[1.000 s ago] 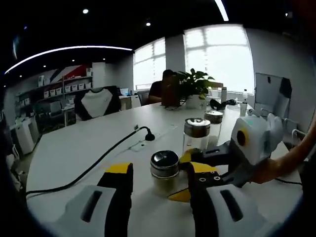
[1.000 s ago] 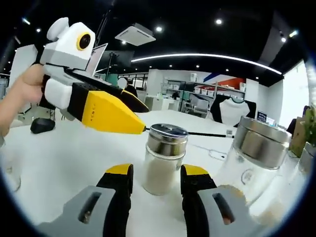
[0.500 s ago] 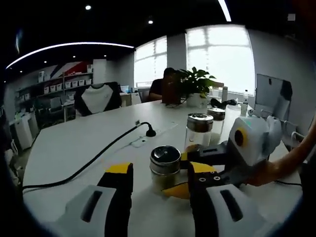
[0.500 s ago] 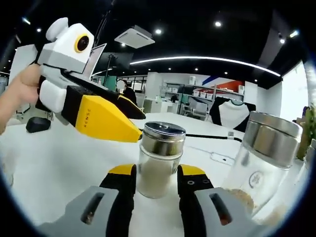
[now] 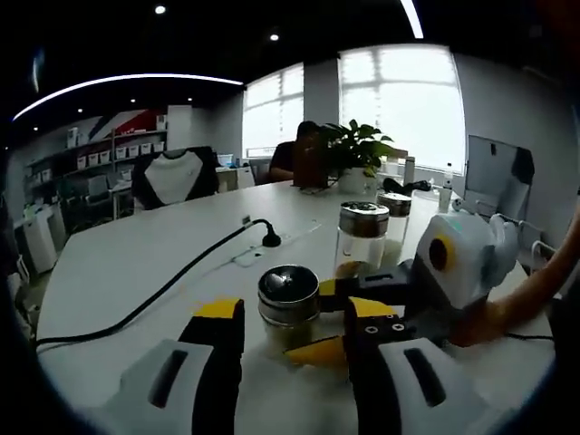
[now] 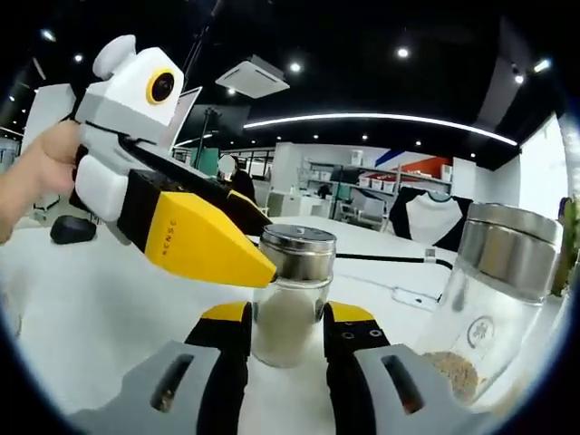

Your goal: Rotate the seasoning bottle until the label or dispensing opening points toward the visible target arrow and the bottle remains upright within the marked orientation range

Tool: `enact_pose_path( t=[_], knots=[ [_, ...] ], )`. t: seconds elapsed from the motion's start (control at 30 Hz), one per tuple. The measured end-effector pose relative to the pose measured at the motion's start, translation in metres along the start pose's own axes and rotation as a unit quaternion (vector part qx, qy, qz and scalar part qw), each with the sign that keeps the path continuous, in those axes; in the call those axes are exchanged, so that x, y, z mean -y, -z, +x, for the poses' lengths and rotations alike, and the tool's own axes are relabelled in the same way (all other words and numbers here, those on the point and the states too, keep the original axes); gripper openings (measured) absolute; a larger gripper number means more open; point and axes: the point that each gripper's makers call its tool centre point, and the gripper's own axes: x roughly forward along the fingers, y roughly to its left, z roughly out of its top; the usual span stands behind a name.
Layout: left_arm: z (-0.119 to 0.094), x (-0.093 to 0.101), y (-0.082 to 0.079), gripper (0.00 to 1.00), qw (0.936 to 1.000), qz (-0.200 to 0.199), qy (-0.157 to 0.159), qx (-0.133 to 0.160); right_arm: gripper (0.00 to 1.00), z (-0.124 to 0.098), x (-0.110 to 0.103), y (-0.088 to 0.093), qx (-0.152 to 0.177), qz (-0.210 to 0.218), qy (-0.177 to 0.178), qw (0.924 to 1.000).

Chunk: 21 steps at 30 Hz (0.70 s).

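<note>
Right gripper [image 6: 283,317] clamped on seasoning bottle [image 6: 292,290], upright on white table [image 6: 82,299], pale powder inside, steel cap. Left gripper [image 5: 288,317] jaws apart around it. Larger glass jar [image 6: 485,299] nearby, round logo unreadable, brown grains at bottom.

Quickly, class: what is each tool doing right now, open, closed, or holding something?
Left tool: open, its jaws either side of the small metal-capped glass seasoning bottle.
Right tool: closed on that same bottle.
</note>
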Motion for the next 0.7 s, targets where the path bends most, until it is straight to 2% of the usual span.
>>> enact_pose_path(
  t=[0.23,0.4,0.6,0.63,0.7],
  knots=[
    [0.004,-0.005,0.001,0.47,1.0,-0.007,-0.002,0.003,0.28,-0.002,0.001,0.0,0.001,0.009,0.0,1.0],
    [0.01,-0.002,0.003,0.47,0.9999,-0.009,0.01,0.008,0.28,-0.005,-0.004,-0.003,0.007,-0.003,0.001,1.0],
    [0.013,-0.005,0.006,0.46,0.9998,-0.014,0.01,0.01,0.28,-0.003,-0.009,-0.003,0.004,-0.013,-0.008,0.9999],
    [0.013,-0.006,0.005,0.45,0.9997,-0.014,0.011,0.016,0.28,-0.003,-0.01,-0.003,0.004,-0.014,-0.008,0.9999],
    [0.014,-0.014,-0.009,0.43,0.9969,-0.037,-0.001,0.069,0.28,-0.004,-0.012,-0.004,0.003,-0.018,-0.011,0.9998]
  ],
)
